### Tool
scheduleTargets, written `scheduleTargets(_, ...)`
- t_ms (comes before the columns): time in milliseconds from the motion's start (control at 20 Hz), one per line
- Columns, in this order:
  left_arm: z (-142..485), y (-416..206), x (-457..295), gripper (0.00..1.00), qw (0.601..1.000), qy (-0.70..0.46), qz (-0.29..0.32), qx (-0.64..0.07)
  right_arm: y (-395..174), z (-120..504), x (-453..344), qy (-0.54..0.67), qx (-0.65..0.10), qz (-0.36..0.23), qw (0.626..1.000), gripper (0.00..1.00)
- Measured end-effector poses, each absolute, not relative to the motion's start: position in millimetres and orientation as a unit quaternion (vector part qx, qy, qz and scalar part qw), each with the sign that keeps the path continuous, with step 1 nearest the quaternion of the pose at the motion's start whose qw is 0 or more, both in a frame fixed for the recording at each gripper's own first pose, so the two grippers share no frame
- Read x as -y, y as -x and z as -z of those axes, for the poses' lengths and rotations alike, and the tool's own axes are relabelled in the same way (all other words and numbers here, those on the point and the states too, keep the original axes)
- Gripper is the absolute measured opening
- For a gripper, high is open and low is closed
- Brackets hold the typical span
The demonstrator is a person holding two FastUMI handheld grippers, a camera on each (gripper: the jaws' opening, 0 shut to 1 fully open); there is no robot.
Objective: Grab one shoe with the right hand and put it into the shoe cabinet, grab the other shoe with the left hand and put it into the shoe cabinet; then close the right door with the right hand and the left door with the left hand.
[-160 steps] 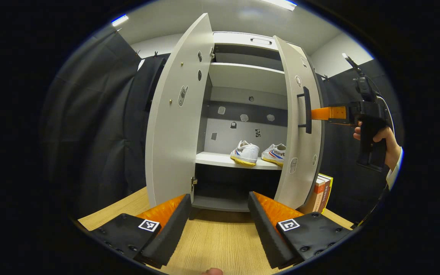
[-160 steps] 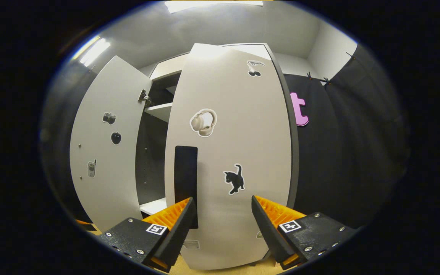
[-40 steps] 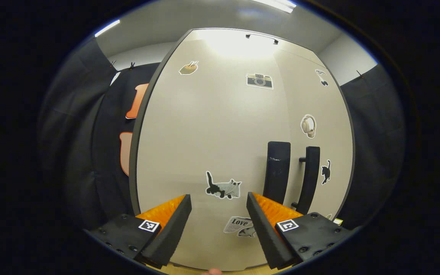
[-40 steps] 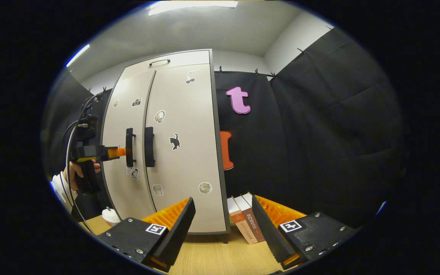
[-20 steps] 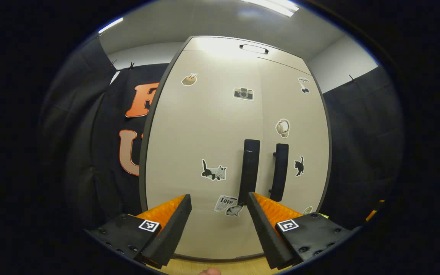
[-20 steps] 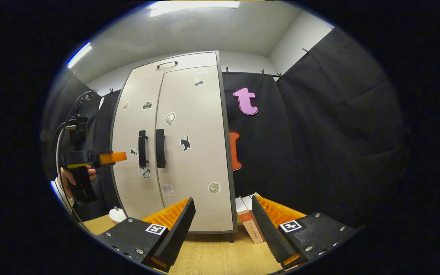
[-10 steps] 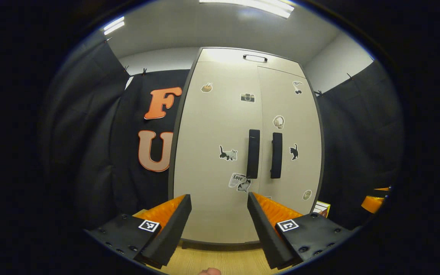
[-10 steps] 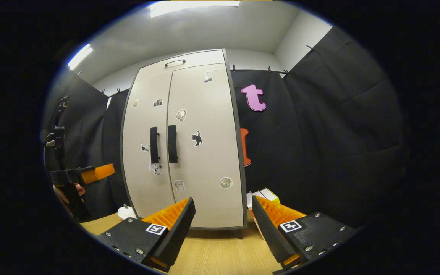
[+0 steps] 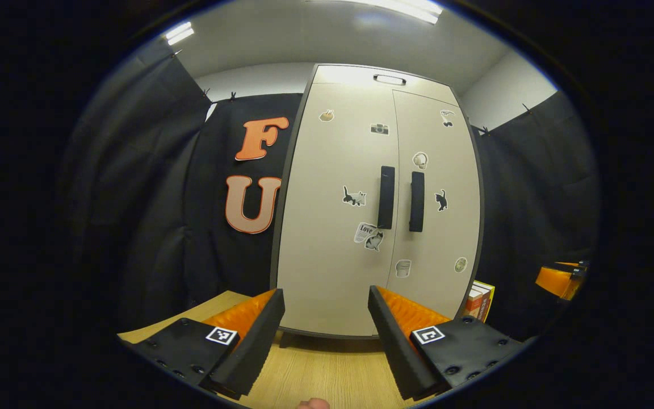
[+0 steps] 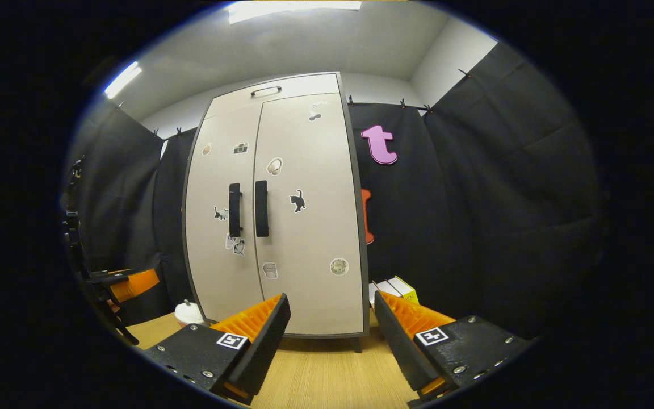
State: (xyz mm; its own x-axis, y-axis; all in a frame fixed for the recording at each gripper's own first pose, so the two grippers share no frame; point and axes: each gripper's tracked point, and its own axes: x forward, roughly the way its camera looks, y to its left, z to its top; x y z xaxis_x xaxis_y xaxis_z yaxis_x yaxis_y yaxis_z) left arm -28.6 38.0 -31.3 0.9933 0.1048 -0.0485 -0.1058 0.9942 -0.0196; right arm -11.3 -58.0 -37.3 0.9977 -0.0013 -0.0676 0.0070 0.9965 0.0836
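Pale grey board was what I had ahead of me on both feeds: the shoe cabinet (image 9: 332, 272) stood on the wooden table (image 9: 327, 369) with both doors flush, the left door (image 9: 332, 170) and the right door (image 9: 437, 238) meeting along one seam. Two black handles sat side by side at that seam, the left handle (image 9: 386, 189) and the right handle (image 9: 416, 193), upright and just apart. Small stickers dotted both fronts, among them a cat (image 9: 354, 196) beside the left handle and a black cat (image 9: 441, 200) beside the right one. The shoes were behind the shut doors, so I could not see them.

On the left gripper view my left gripper (image 9: 326, 332) hung well back from the cabinet, its two fingers spread wide with nothing between them, over bare table. Past the cabinet's right edge some books (image 9: 480, 301) leaned against it, and farther right I caught a bit of the other gripper.

On the right gripper view my right gripper (image 10: 331, 335) was likewise apart from the cabinet (image 10: 304, 295), fingers spread and empty. The doors (image 10: 304, 170) read closed from this side too, handles (image 10: 261, 208) paired at the middle. A small box and books (image 10: 395, 288) sat just right of the cabinet's foot. At the far left I saw the left gripper (image 10: 128, 284) held low and clear of the doors, and near it a small white object (image 10: 189, 312) on the table, too blurred for me to identify.
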Motion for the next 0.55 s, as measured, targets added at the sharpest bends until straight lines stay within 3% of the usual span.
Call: scheduleTargets(550, 21.7, 39.1, -41.0, 0.96, 0.998, -0.001, -0.061, -0.010, 9.0, 35.6, 48.4, -0.044, -0.035, -0.006, 0.998, 0.92)
